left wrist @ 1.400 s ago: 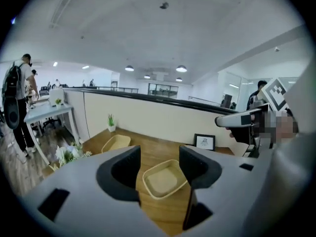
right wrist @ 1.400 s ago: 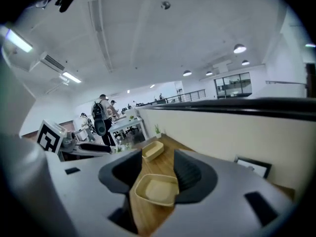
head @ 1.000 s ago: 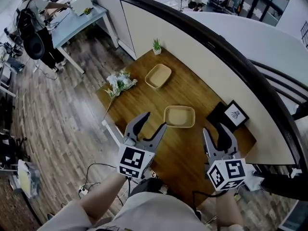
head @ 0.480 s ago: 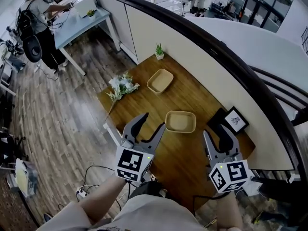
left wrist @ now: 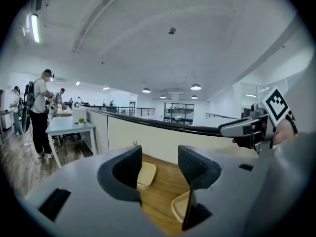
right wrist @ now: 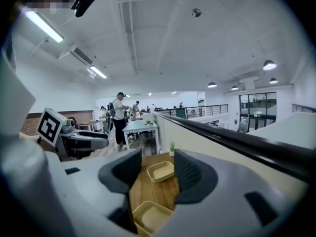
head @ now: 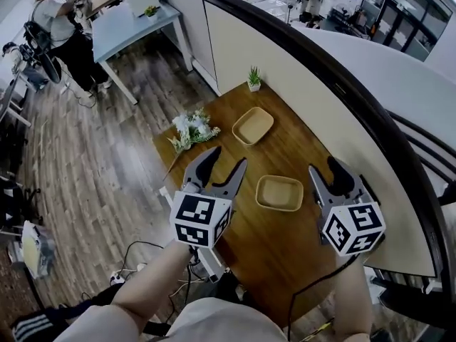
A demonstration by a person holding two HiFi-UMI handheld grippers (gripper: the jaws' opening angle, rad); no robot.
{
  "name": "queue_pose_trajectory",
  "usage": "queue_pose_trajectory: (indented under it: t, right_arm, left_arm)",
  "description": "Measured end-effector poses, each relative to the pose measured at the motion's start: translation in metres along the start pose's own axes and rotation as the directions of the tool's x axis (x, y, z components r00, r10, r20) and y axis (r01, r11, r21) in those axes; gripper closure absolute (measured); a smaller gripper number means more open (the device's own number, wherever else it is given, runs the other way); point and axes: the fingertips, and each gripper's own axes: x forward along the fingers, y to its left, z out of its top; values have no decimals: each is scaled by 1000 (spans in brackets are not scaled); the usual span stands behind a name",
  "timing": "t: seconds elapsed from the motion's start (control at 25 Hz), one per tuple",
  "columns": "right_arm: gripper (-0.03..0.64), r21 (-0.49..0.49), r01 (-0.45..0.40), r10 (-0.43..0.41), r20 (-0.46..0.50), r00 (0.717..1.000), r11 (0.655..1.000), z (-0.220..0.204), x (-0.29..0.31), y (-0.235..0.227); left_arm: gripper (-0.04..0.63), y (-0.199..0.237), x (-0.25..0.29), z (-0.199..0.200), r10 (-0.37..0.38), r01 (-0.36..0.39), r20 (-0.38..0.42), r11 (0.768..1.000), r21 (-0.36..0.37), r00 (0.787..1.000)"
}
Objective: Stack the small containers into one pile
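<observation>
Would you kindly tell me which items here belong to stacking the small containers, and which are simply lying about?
For the job: near tan container; far tan container; left gripper and right gripper, both open and empty.

Lying about: bunch of white flowers; small potted plant, both on the wooden table.

Near container (head: 280,192), a shallow beige rectangular tray with rounded corners, upright and empty, lay mid-way along the wooden table (head: 299,148), far container (head: 253,125), same shape and colour, empty, sat at an angle toward the back corner, the two apart and unstacked
</observation>
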Motion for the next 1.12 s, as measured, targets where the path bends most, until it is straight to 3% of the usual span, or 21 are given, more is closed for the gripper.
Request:
queue_pose_trajectory:
  t: [0.2, 0.44, 0.56, 0.68, 0.92, 1.12]
  right_arm:
    - [405, 22, -28, 30, -54, 998, 999, 0, 75, -14]
    - [405, 16, -14, 16, -166, 986, 1000, -33, 165, -34]
    - [405, 47, -4, 14, -228, 974, 999, -60, 199, -43]
    - [405, 145, 7, 35, -284, 958, 989, -95, 230, -47]
    - [405, 314, 74, 48, -362, 931, 947, -155, 276, -52]
    - [407, 429, 118, 73, -403, 912, 895, -192, 302, -44]
  left_arm:
    - [360, 37, 44, -23, 40, -48, -64, 990, -130, 997]
    - [364, 72, 98, -70, 60, -100, -160, 962, -256, 985]
    - [365, 89, 124, -111, 66, -152, -238, 919, -364, 969]
    - [365, 98, 144, -152, 51, -193, -311, 875, -445, 949]
    - [365, 100, 180, -199, 3, -210, -374, 833, -513, 927]
    - [365, 105, 204, -229, -32, -241, -411, 767, -595, 911]
